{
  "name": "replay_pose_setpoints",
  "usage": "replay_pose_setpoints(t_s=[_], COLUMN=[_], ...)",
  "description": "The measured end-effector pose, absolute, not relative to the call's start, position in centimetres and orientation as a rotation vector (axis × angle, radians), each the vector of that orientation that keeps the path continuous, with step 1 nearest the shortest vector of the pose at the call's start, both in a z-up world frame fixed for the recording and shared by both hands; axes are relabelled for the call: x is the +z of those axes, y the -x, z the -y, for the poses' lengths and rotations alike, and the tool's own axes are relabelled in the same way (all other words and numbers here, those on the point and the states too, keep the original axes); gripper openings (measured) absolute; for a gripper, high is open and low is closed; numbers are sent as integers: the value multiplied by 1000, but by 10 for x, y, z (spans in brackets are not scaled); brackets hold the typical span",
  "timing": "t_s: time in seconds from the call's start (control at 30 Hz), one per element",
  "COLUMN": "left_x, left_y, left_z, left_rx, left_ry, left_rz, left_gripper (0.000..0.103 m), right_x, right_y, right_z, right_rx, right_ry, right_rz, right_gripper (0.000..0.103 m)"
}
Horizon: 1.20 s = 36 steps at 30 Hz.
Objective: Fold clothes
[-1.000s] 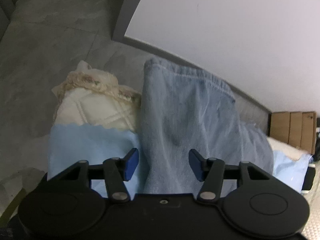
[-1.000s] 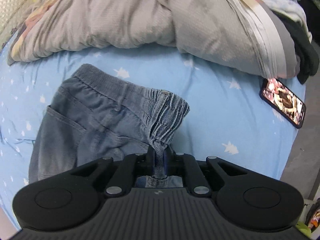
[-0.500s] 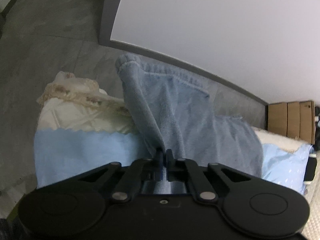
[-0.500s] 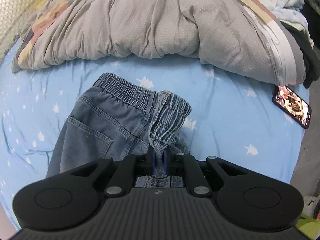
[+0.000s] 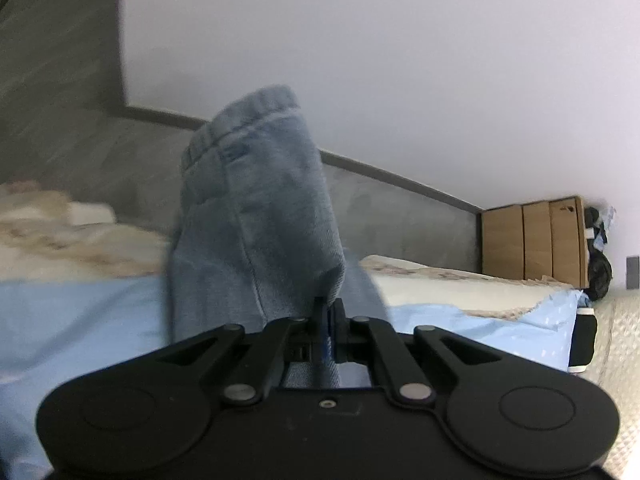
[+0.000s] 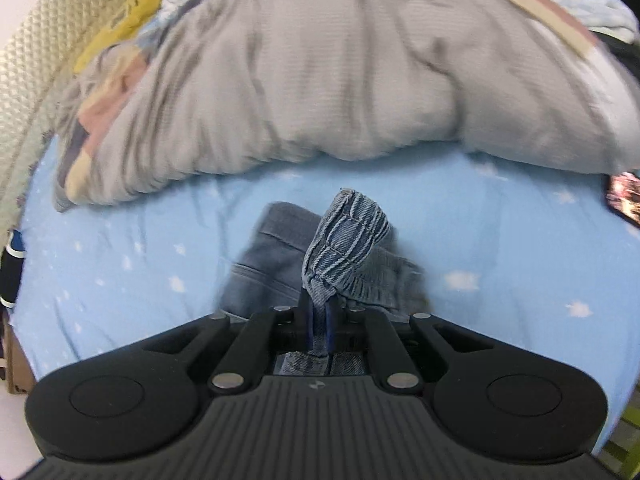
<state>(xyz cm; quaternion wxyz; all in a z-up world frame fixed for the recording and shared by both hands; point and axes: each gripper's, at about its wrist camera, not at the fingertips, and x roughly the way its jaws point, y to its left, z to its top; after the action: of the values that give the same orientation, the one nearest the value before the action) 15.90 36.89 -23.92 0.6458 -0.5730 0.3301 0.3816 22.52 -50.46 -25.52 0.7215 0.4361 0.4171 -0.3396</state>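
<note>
Right wrist view: both jaws clamp the jeans (image 6: 348, 236) (waistband here, hem (image 5: 256, 200) on left); lift evenly, keeping cloth taut above the bed (image 6: 120, 272).

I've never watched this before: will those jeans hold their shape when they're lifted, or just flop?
Probably flop. The jeans bunch and droop over the right gripper, and in the left wrist view the leg creases where the left gripper pinches it. The denim looks thick, so likely heavy for cloth. Its ribbed waistband should resist slipping.
</note>
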Motion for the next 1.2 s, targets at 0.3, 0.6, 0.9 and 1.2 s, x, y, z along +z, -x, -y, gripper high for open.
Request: replay_pose_setpoints(t_s=[0.3, 0.6, 0.9, 1.2], left_x=[-267, -289, -305, -289], left_y=[-233, -265, -286, -248], left_z=[-357, -358, -358, -383], left_rx=[918, 968, 995, 904], left_ry=[1249, 1233, 1230, 1431], left_rz=[-811, -834, -829, -615], left_gripper=[1, 1, 3, 52], right_x=[-271, -296, -326, -332], right_y=[-288, -346, -387, -398], right_z=[504, 503, 496, 497], right_rx=[-745, -731, -721, -670], right_ry=[-985, -933, -866, -799], right_rz=[-931, -990, -1029, -1114], right_gripper=[6, 7, 8, 30])
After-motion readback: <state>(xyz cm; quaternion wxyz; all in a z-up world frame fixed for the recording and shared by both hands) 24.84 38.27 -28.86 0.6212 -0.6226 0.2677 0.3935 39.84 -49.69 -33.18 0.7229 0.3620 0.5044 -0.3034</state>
